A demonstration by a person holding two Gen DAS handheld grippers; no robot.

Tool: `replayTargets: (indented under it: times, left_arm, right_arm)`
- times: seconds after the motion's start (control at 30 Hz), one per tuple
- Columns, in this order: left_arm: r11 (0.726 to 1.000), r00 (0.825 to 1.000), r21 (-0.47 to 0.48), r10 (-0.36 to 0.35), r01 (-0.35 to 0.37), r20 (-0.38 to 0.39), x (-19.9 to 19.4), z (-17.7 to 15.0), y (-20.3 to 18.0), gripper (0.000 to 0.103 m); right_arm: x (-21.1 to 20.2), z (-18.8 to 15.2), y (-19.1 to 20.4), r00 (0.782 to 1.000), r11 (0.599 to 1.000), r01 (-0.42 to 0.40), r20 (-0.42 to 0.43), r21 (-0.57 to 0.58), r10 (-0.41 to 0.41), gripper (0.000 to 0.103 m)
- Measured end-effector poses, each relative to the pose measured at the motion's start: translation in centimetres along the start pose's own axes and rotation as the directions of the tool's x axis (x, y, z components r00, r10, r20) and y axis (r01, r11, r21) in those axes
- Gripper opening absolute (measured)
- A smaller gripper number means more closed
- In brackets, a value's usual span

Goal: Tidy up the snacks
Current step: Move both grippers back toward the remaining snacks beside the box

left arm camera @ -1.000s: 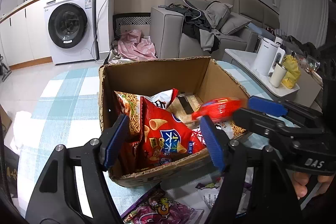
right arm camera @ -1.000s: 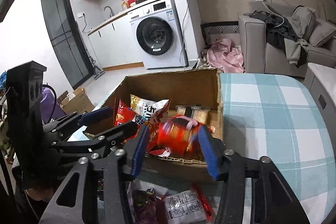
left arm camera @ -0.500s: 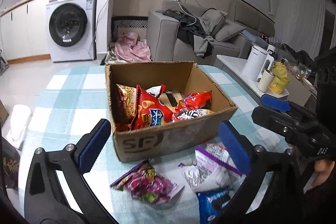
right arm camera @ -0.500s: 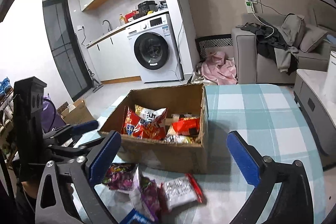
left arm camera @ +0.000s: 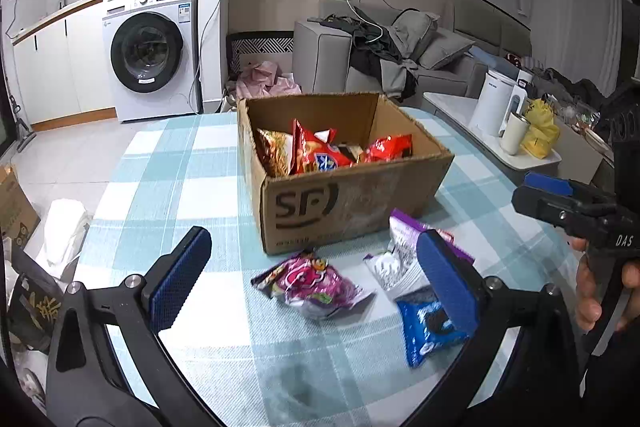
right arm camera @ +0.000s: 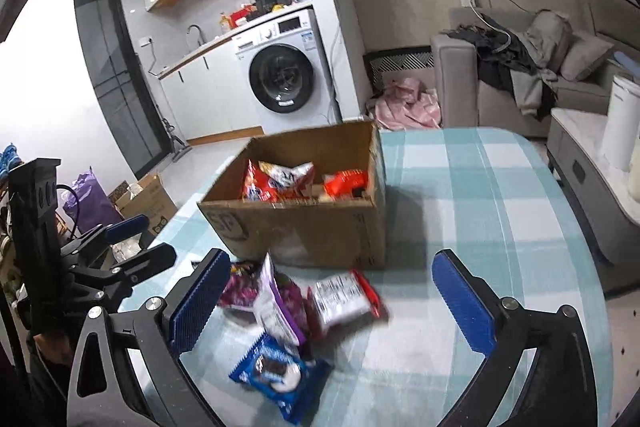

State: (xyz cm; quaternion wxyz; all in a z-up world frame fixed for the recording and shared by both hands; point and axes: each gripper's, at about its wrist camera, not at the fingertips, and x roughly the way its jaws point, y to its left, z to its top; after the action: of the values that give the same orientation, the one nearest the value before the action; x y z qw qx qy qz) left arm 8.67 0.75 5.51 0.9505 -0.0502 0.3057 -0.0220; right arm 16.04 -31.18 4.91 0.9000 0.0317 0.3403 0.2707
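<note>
A cardboard box [left arm camera: 352, 203] [right arm camera: 304, 227] holds several snack bags, among them a red chip bag [left arm camera: 316, 155] and a red packet [left arm camera: 388, 149] [right arm camera: 346, 183]. On the checked table in front of it lie a pink-purple bag [left arm camera: 312, 283], a purple-white bag [left arm camera: 400, 251] [right arm camera: 278, 303], a blue cookie pack [left arm camera: 428, 327] [right arm camera: 276, 373] and a red-white packet [right arm camera: 344, 297]. My left gripper [left arm camera: 314, 285] is open and empty above the pink bag. My right gripper [right arm camera: 336, 311] is open and empty above the loose snacks.
The table's right edge [right arm camera: 600, 267] borders a low side table with a white kettle [left arm camera: 494, 103], a cup and a yellow bag [left arm camera: 540, 131]. A washing machine [left arm camera: 150, 55], a sofa [left arm camera: 400, 59] and floor boxes [right arm camera: 144, 199] lie beyond.
The right gripper opened and let the red packet go into the box. Both grippers pulled back and up from the box; the loose snacks on the table came into view.
</note>
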Motion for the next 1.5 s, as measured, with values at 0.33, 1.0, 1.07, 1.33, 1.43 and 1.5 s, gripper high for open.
replayTargets:
  times: [0.33, 1.0, 1.07, 1.33, 1.43, 1.5]
  left_arm:
    - [1.000, 1.000, 0.024, 0.000, 0.001, -0.028, 0.5, -1.0, 0.4, 0.102]
    - [1.000, 0.987, 0.010, 0.014, -0.013, -0.161, 6.4, -3.1, 1.5, 0.102]
    - [1.000, 0.985, 0.003, 0.015, -0.014, -0.171, 6.9, -3.3, 1.7, 0.102]
    - [0.999, 0.979, -0.015, 0.039, -0.043, -0.201, 8.8, -3.8, 2.5, 0.102]
    - [0.999, 0.976, -0.034, 0.032, -0.040, -0.214, 9.4, -3.9, 3.1, 0.102]
    - [0.998, 0.976, -0.047, 0.023, -0.034, -0.218, 9.7, -3.9, 3.3, 0.102]
  right_arm:
    - [1.8, -1.2, -0.1, 0.998, 1.000, 0.024, -0.066, -0.015, -0.025, 0.103]
    - [6.0, -3.3, -0.6, 0.983, 0.999, 0.041, -0.177, -0.005, -0.041, 0.103]
    - [6.3, -3.4, -0.5, 0.983, 1.000, 0.029, -0.181, 0.009, -0.027, 0.103]
    - [7.4, -4.3, 1.6, 0.981, 0.998, -0.059, -0.186, -0.006, 0.057, 0.103]
    - [8.2, -4.6, 2.7, 0.976, 0.997, -0.072, -0.206, -0.032, 0.064, 0.102]
    - [8.5, -4.8, 3.2, 0.976, 0.996, -0.076, -0.207, -0.045, 0.066, 0.098]
